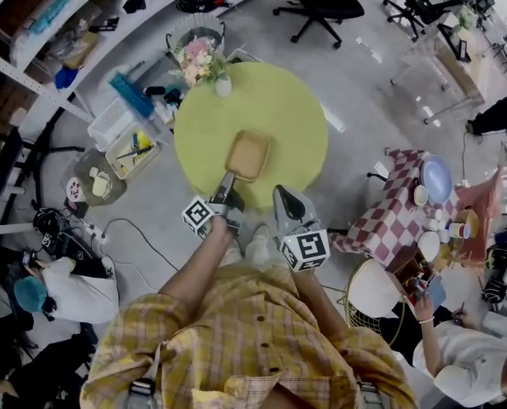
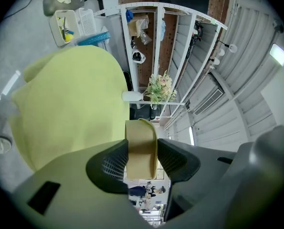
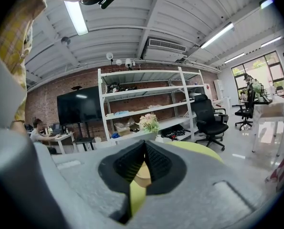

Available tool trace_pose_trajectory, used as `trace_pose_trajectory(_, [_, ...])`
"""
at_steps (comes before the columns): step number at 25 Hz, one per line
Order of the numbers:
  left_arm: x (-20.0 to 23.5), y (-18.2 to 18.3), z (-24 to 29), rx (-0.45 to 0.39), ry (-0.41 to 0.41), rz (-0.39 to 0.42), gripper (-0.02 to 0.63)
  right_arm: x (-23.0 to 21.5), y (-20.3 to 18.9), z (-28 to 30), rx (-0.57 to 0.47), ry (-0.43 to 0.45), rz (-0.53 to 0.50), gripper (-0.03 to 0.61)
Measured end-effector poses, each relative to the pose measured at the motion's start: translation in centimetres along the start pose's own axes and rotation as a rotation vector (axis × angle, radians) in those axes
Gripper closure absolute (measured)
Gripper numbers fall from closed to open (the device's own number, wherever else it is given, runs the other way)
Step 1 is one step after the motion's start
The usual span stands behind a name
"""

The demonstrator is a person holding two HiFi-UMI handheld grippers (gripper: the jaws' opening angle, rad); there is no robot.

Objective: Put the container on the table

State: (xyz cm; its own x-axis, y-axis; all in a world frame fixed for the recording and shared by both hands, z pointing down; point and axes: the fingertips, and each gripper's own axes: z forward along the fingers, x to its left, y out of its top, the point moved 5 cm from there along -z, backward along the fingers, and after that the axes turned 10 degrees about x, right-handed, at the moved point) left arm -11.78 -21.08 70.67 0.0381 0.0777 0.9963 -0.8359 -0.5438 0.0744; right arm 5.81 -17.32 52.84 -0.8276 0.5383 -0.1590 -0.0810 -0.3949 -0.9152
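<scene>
Here we see the tan, square container [image 1: 248, 155] above the round yellow-green worktop [image 1: 279, 118], on the half nearer the person. The left tongs [image 1: 228, 182] reach in level from that near edge and grasp it by its closest wall. In the left gripper view those tongs [image 2: 142, 159] are clenched on the container [image 2: 142, 142]: the two ribbed black pads [image 2: 114, 165] press on either face of the thin tan wall, which stands up between them. The worktop [image 2: 70, 99] fills the space beyond. Whether the container's base already touches the worktop we cannot tell from any view.

The right tongs [image 1: 283, 196] hang just beside the left ones, at the worktop's near rim and apart from the container. In the right gripper view they [image 3: 144, 163] are clenched with their tips met and nothing between them. Through the gap below the tips we glimpse a bit of the container [image 3: 141, 175], and the worktop [image 3: 201, 151] shows beyond the tongs.

At the far rim of the worktop stands a white vase of flowers [image 1: 204, 58], well apart from the container; it shows too in the left gripper view [image 2: 158, 87] and the right gripper view [image 3: 149, 122]
</scene>
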Motion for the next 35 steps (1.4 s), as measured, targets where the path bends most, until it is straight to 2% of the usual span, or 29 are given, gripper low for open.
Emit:
trace_pose_trajectory(13, [1.6, 1.0, 0.3, -0.013, 0.045, 0.003, 0.419, -0.1, 0.3, 0.6, 0.009, 0.009, -0.002, 0.580])
trace_pose_trajectory(29, [5.3, 2.1, 0.7, -0.039, 0.153, -0.003, 0.419, -0.7, 0.2, 0.2, 0.023, 0.002, -0.019, 0.580])
trace_pose_trajectory(35, [6.1, 2.0, 1.3, -0.048, 0.154, 0.000, 0.419, -1.6, -0.1, -0.4, 0.036, -0.008, -0.022, 0.580])
